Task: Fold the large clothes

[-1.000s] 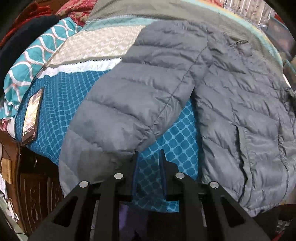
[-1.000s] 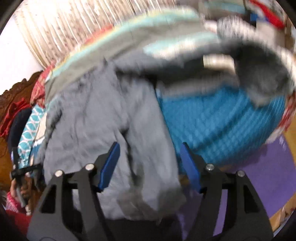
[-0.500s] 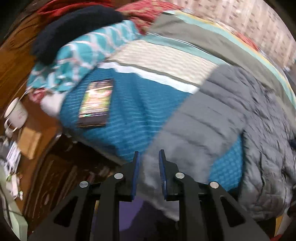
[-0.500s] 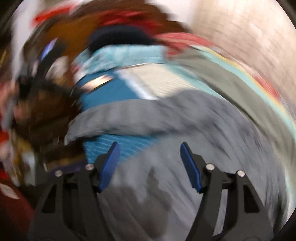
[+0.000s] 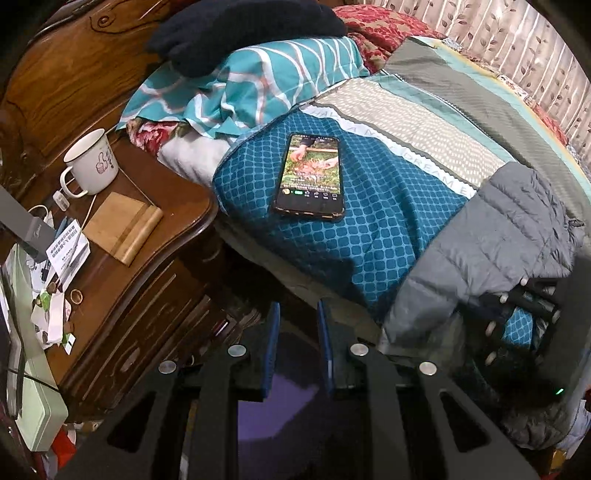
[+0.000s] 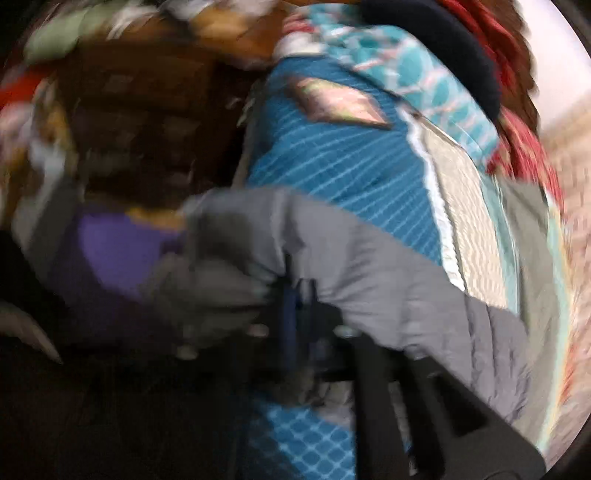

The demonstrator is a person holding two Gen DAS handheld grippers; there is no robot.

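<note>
Right fingers (image 6: 295, 306) pinch the jacket sleeve (image 6: 369, 266); left fingers (image 5: 295, 332) narrow, empty, beside it.

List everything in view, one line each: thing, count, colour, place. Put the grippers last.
jacket sleeve: one, grey quilted, lying across the bedspread at the bed's near edge
bedspread: one, teal diamond print with beige and grey stripes, covering the bed
phone: one, dark with lit screen, flat on the bedspread
pillow: one, teal with white waves, at the bed's head
dark garment: one, navy-black, on top of the pillow
mug: one, white, on the nightstand
wooden stand: one, light wood, on the nightstand beside the mug
nightstand: one, dark carved wood, beside the bed
left gripper: blue pads slightly apart, holding nothing, off the bed's edge
right gripper: closed on the jacket sleeve
</note>
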